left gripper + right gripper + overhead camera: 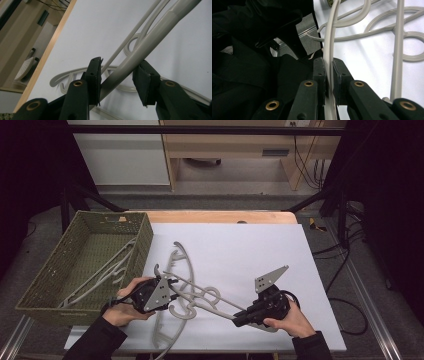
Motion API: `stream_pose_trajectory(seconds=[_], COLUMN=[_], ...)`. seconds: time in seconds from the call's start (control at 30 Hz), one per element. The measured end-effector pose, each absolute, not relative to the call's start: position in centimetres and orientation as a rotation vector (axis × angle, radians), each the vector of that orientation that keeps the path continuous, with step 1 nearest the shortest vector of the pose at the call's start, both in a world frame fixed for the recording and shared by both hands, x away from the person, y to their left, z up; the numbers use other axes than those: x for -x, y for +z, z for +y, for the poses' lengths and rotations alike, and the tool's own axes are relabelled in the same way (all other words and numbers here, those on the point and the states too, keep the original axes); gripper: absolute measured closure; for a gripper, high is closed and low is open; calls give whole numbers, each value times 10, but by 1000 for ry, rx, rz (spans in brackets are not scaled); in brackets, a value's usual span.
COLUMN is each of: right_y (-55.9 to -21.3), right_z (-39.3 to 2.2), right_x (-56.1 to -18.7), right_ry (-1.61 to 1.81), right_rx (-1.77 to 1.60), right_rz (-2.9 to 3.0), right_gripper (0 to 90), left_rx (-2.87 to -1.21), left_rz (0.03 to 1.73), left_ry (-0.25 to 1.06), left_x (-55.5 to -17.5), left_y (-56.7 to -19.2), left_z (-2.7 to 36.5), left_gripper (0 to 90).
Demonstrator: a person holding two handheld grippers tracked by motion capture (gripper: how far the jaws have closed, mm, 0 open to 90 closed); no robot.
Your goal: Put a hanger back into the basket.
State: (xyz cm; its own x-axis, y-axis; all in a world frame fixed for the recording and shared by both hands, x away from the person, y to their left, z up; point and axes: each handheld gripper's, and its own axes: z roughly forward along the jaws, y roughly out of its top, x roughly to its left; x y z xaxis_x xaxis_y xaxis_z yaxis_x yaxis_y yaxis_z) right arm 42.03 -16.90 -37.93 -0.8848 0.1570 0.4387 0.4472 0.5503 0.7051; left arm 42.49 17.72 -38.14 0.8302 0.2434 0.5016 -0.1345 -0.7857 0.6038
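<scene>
Two grippers on one grey hanger, low centre of the high view

The right gripper (329, 82) is clenched on a thin bar of the hanger (210, 301); the left gripper (117, 80) straddles a thicker arm, jaws spread, one pad touching. It lies tangled among other hangers (181, 256) on the white board (260, 245), basket (45, 285) at left. Best, I'd judge: close left squarely, lift level, tease it free slowly.

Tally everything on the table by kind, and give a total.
Green basket: 1
Tools: 2, the left tool and the right tool
Grey hangers: at least 3; they are tangled, so no exact count. At least one lies in the basket, and the rest are on the white sheet, including the held hanger.
Total: at least 6
</scene>
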Motion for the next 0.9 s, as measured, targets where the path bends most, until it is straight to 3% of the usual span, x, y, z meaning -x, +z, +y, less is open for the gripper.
stream_pose_trajectory(seconds=[0.4, 0.9], right_y=[-381, -377], right_z=[-174, -190], right_x=[-423, -428], right_ry=[-1285, -1457], right_rx=[527, 631], right_rz=[-2435, -2406], right_gripper=[802, 790], left_rx=[-2401, -2460], left_rz=[52, 50], left_ry=[786, 804], left_x=[-422, -414], left_y=[-381, -381], left_z=[176, 168], left_gripper=[730, 798])
